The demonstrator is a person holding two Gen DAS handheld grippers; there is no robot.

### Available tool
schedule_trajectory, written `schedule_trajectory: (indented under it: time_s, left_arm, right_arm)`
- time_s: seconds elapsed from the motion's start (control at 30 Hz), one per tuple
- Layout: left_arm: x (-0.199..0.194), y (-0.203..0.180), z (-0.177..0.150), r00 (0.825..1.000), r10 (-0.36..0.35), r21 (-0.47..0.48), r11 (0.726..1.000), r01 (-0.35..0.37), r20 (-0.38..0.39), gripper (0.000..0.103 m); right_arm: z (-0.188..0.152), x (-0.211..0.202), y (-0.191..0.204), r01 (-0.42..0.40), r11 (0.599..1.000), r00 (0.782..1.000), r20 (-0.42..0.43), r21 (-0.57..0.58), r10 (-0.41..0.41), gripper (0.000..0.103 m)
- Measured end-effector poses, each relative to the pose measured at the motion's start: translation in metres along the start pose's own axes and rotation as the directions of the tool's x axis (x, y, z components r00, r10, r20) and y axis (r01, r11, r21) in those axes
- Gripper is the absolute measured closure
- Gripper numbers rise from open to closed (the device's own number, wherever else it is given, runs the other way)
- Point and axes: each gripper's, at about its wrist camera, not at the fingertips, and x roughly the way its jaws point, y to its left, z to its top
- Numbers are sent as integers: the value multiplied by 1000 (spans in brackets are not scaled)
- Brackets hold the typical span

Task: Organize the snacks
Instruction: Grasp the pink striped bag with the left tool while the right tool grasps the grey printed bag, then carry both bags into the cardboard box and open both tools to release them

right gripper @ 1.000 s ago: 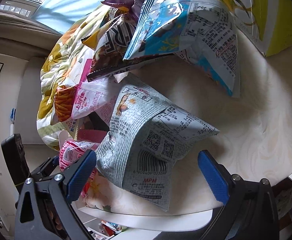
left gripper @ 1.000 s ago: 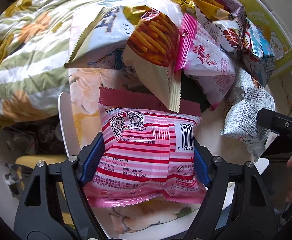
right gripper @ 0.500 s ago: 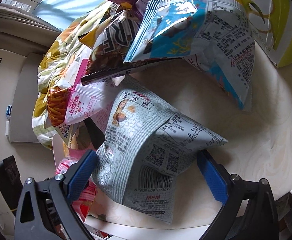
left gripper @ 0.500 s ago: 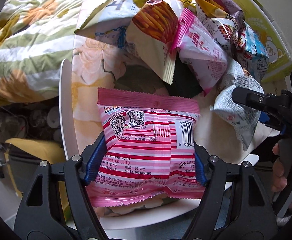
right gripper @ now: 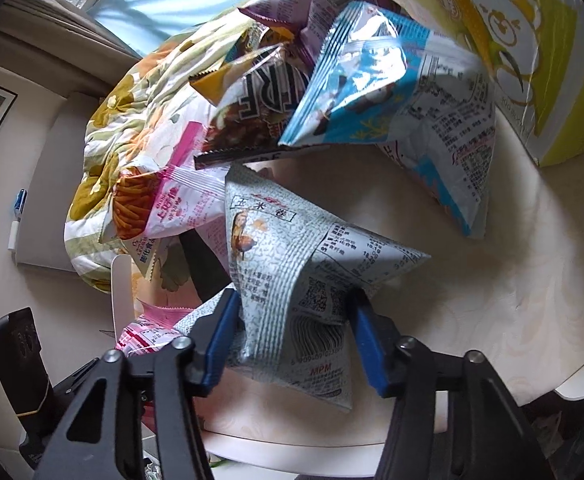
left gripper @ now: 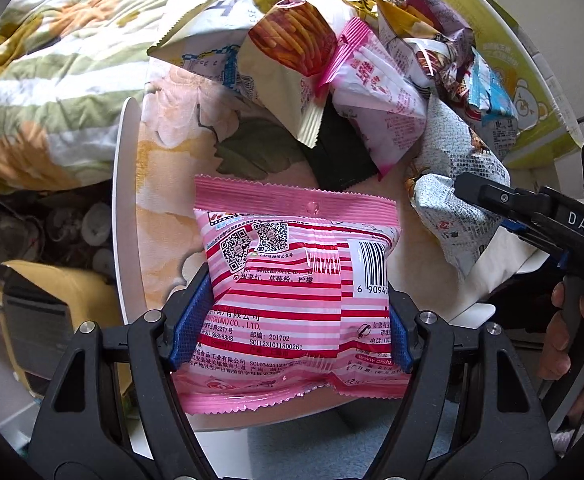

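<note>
Advice: lift each bag clear of the pile before moving it, gripping firmly without crushing. Left gripper [left gripper: 290, 320] clamps the pink bag [left gripper: 295, 296] at the table [left gripper: 164, 184] edge. Right gripper [right gripper: 293, 336] is closing – pads pinch the grey bag [right gripper: 292, 264] beside the pile.

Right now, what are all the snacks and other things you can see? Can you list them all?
pink striped foil snack bag: one, pink and red, between the left tool's pads
grey printed snack bag: one, grey-white, between the right tool's closing pads
blue-and-white snack bag: one, top of the pile
pink-topped white snack bag: one, middle of the pile
fries-picture snack bag: one, cream and orange, beside it
yellow-green bear box: one, behind the pile
flowered quilt: one, green, yellow, white, beyond the table
round white table: one, cream top
left tool: black, blue pads
right tool: black, blue pads
</note>
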Motion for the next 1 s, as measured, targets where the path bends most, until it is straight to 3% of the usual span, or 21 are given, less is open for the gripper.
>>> schedule_trajectory:
  time_s: [0.2, 0.23, 0.6, 0.77, 1.0]
  left_arm:
    - [-14, -9, -5, 1000, -18, 5, 1000, 18, 24, 32]
    - [-17, -10, -5, 999, -19, 6, 1000, 19, 29, 32]
    - [-75, -33, -1, 990, -12, 48, 999, 5, 142, 32]
    - [-111, -63, 22, 973, -21, 101, 995, -2, 228, 32]
    - [-145, -132, 68, 939, -51, 196, 980, -18, 341, 32]
  right_arm:
    - [-2, -9, 5, -19, 1000, 1000, 25, -23, 19, 65]
    - [-4, -11, 4, -24, 999, 999, 30, -30, 25, 76]
    - [-11, -62, 20, -44, 992, 992, 108, -122, 57, 77]
    - [0, -109, 26, -50, 984, 980, 182, -169, 81, 76]
    - [34, -176, 15, -51, 975, 935, 333, -217, 123, 76]
